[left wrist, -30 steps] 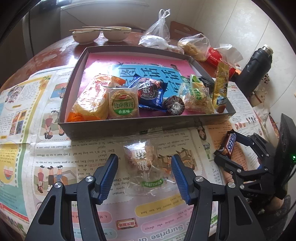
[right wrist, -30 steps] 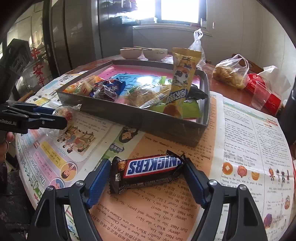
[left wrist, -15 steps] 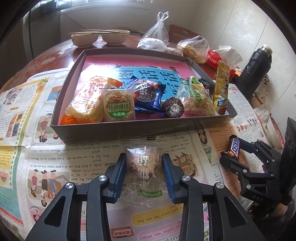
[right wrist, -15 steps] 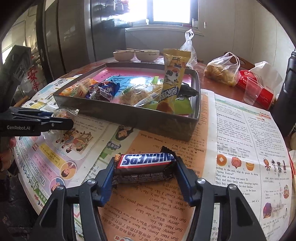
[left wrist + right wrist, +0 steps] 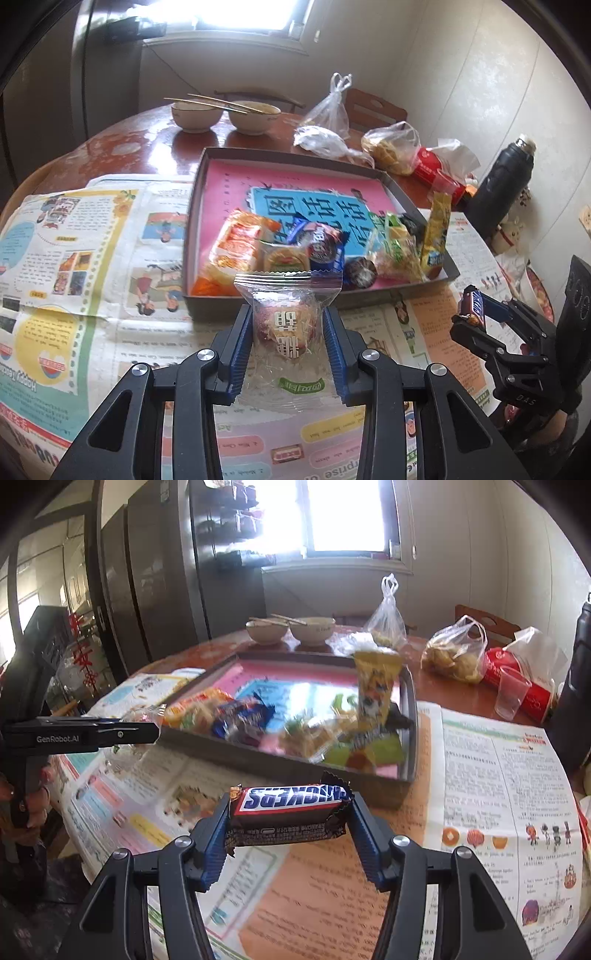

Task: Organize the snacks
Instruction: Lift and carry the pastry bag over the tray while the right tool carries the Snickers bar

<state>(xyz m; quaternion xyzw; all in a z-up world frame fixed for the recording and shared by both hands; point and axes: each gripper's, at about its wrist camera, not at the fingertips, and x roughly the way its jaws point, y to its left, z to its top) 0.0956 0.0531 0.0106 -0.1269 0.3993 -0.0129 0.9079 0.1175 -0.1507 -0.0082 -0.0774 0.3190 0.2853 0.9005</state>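
My left gripper (image 5: 288,314) is shut on a clear packet with a round pastry (image 5: 286,332), held just above the newspaper in front of the grey box (image 5: 194,206). Several wrapped snacks lie along the near side of the box's pink floor. To the right, my right gripper (image 5: 476,314) is shut on a Snickers bar (image 5: 474,301). In the right wrist view the Snickers bar (image 5: 291,801) spans crosswise between the blue pads of that gripper (image 5: 288,805), lifted off the paper before the box (image 5: 295,768). The left gripper (image 5: 155,731) with its packet (image 5: 142,716) shows at the left.
Newspaper sheets (image 5: 74,240) cover the near part of the round wooden table. Behind the box stand two bowls with chopsticks (image 5: 221,114), plastic bags (image 5: 391,147) and a red pack (image 5: 432,173). A black flask (image 5: 506,184) stands at the right, a clear cup (image 5: 511,692) near it.
Both grippers went from open around their snacks to shut on them. Each then rose, lifting the pastry packet and the Snickers bar off the newspaper.
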